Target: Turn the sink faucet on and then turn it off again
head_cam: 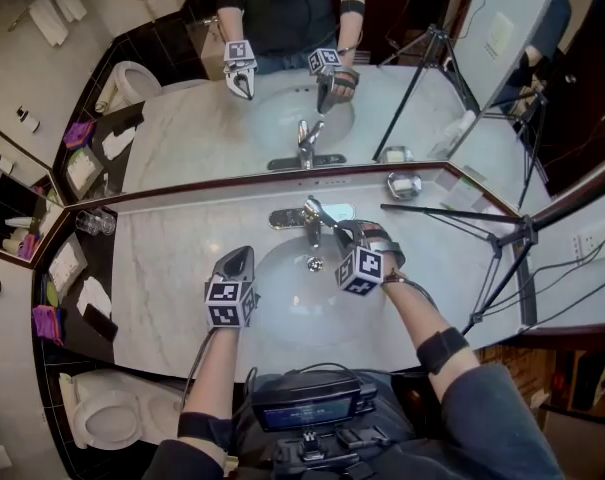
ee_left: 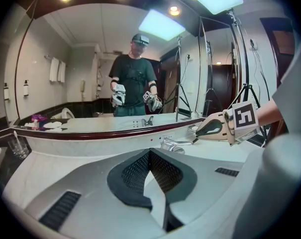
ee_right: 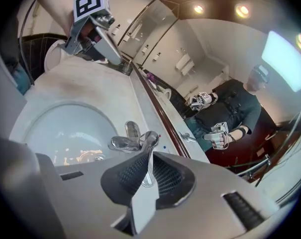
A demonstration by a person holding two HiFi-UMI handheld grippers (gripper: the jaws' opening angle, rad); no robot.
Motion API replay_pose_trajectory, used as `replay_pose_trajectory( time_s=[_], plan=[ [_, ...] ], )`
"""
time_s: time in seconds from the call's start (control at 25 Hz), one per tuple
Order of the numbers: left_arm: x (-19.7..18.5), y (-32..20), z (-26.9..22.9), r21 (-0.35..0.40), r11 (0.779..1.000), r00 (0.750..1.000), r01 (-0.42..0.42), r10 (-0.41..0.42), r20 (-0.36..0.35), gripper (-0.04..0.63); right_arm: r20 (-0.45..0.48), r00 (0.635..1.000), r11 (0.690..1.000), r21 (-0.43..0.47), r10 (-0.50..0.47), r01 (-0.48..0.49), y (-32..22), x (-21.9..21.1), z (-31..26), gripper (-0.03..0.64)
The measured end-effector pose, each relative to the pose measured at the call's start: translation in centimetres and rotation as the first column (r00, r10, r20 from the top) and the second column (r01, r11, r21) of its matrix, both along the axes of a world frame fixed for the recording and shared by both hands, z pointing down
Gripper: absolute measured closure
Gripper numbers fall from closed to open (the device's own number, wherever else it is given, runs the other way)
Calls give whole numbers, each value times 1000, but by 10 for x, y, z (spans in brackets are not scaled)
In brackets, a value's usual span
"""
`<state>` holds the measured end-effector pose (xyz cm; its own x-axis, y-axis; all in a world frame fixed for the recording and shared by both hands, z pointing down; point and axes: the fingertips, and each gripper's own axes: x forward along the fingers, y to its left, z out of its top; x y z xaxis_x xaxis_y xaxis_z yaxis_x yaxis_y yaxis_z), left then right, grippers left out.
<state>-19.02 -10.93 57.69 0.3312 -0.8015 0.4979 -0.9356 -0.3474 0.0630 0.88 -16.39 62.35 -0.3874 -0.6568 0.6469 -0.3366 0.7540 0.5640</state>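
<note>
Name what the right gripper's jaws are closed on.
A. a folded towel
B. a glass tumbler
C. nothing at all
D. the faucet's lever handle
D: in the right gripper view the chrome lever handle of the faucet runs down between the jaws of the right gripper, which press on it from both sides.

Black ribbed pads of the grey right gripper (ee_right: 149, 169) are seen pressed on the thin chrome faucet lever (ee_right: 151, 142), which stands between them. The chrome spout (ee_right: 121, 143) is seen over the white oval sink basin (ee_right: 50, 128). The left gripper (ee_right: 110, 51) is held above the pale marble counter (ee_right: 95, 81), beyond the basin. A person (ee_right: 230, 113) is reflected in the wall mirror (ee_right: 190, 44).
</note>
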Motion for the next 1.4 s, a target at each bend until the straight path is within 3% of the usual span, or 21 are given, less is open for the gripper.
replay_pose_trajectory(
  time_s=[0.16,0.28,0.44,0.64,0.84,1.12,1.24,1.4],
  plan=[
    [3,3,-4,9,1000,1000,-5,5,-5,594,129,987,995,-53,93,-86,10,6,-14,598],
    [4,5,-7,17,1000,1000,-8,8,-11,594,274,943,977,-149,187,-151,20,9,-23,598],
    [5,7,-12,32,999,1000,-12,12,-17,594,463,814,927,-293,350,-232,30,24,-42,600],
    [5,11,-16,45,999,999,-10,11,-30,595,589,648,870,-407,483,-279,38,53,-42,600],
    [1,15,-19,56,998,999,0,2,-45,595,628,552,831,-480,549,-280,54,70,-43,600],
    [11,20,-25,78,996,999,-34,36,-26,595,655,488,814,-514,576,-270,66,81,-44,600],
    [10,20,-27,87,996,999,-29,32,-32,595,654,494,816,-511,573,-269,68,82,-42,600],
    [9,21,-28,91,995,999,-30,32,-27,595,641,529,827,-493,555,-270,70,81,-40,600]
  ],
)
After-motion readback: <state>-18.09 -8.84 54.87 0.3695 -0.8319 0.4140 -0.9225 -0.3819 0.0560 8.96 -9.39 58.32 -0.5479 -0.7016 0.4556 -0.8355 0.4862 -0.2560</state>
